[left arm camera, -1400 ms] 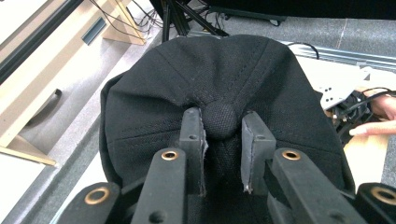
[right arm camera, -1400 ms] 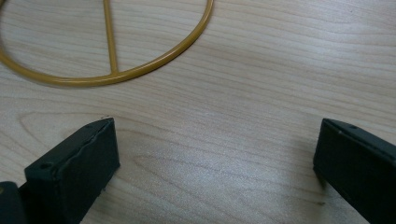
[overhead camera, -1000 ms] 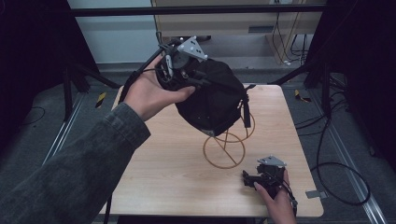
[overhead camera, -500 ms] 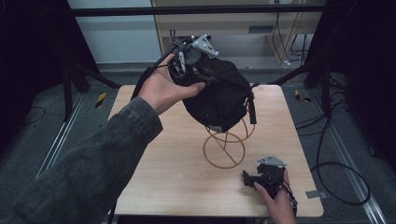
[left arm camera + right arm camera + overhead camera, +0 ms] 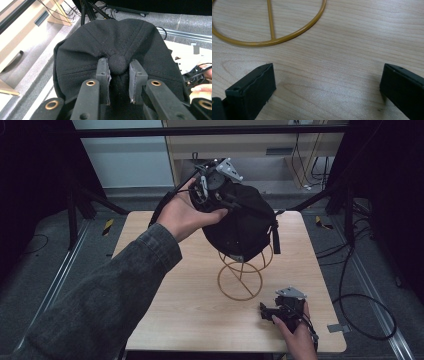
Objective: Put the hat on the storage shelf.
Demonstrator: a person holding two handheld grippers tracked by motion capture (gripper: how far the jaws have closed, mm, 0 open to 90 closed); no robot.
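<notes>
**Black cap pinched at its crown over a wire stand**

The black cap point(image 5: 117, 52) sits directly ahead of the left gripper's point(image 5: 119, 75) jaws, its crown bunched up between them. The round top button point(image 5: 118, 64) lies right in the gap, with one jaw pressed against the fabric on each side of it, so the jaws stand nearly closed and have hold of the cap at its top. Creases in the cloth run outward from the pinched spot.

From the high view, the cap point(image 5: 240, 222) hangs over the upper part of a yellow wire stand point(image 5: 241, 276), whose round base ring rests on the bench point(image 5: 170, 295). A strap point(image 5: 275, 236) dangles down the cap's side away from the left hand point(image 5: 184, 215), which wraps around the left gripper point(image 5: 212, 187) above the cap. The dark sleeve point(image 5: 105, 300) runs back from that hand toward the near edge.

The right gripper point(image 5: 272, 312) lies low on the bench near its near edge, held by the right hand point(image 5: 297, 335), well apart from the cap. Its jaws are spread wide with bare wood between them and grasp nothing. Just beyond the tip of one jaw curves the stand's base ring point(image 5: 287, 37), with a straight spoke crossing it.
</notes>
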